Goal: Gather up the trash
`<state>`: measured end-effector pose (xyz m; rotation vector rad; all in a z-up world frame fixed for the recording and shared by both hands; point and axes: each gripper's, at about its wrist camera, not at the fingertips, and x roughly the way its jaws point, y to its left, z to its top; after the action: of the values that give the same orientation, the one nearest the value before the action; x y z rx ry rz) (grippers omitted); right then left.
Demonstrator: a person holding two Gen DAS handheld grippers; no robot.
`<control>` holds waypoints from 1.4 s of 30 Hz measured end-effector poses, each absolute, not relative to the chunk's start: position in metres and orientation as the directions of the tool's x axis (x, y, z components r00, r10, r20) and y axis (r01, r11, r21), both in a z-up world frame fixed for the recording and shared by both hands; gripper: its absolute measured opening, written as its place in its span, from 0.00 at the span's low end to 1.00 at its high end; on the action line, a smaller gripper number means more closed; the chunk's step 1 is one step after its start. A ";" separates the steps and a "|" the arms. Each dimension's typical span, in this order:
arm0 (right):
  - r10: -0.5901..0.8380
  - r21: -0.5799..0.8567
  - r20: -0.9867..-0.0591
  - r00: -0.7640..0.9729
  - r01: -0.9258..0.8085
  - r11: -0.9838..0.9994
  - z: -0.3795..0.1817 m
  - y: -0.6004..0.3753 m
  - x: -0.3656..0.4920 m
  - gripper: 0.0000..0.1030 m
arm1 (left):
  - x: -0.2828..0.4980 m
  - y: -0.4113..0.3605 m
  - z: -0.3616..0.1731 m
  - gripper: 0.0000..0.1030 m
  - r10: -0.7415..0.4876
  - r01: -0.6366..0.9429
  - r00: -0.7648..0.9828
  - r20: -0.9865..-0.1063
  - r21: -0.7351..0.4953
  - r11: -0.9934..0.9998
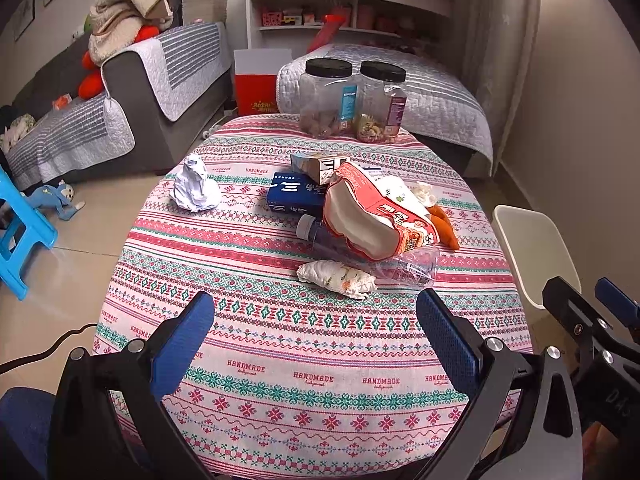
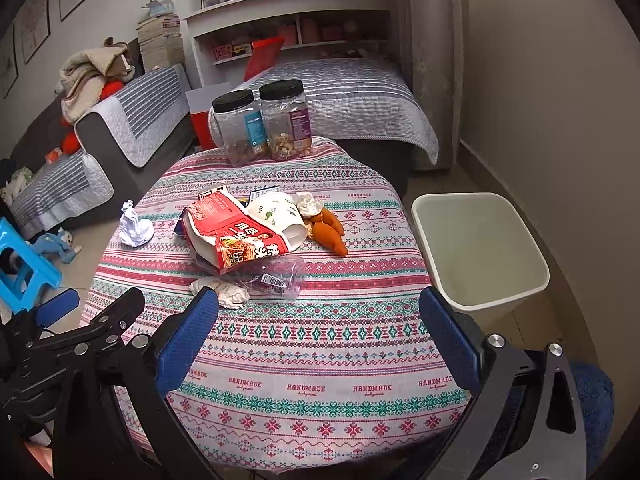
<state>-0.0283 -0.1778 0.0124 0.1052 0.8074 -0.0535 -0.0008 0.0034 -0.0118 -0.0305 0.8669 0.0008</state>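
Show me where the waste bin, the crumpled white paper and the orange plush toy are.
waste bin (image 2: 434, 216), right wrist view, on its far rim.
crumpled white paper (image 1: 194, 188), left wrist view, middle of the wad.
orange plush toy (image 2: 330, 232), right wrist view, on its body.

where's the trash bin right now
In the right wrist view the white bin stands on the floor just off the table's right edge, level with the orange peel.

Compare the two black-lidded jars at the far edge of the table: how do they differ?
The left jar carries a blue label and brown contents; the right jar carries a purple label and paler mixed contents, and stands slightly farther back. Both are clear, upright, closed and nearly empty.
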 end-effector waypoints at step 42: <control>0.158 0.122 -0.837 0.524 -0.102 0.987 -0.007 -0.187 0.095 0.94 | 0.110 0.137 -0.010 0.94 0.081 -0.316 0.528 -0.846 -0.107 0.943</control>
<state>0.0950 -0.1875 -0.0067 0.0602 1.0071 0.1554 0.1096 0.1373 -0.0096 -0.2606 0.9894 0.2403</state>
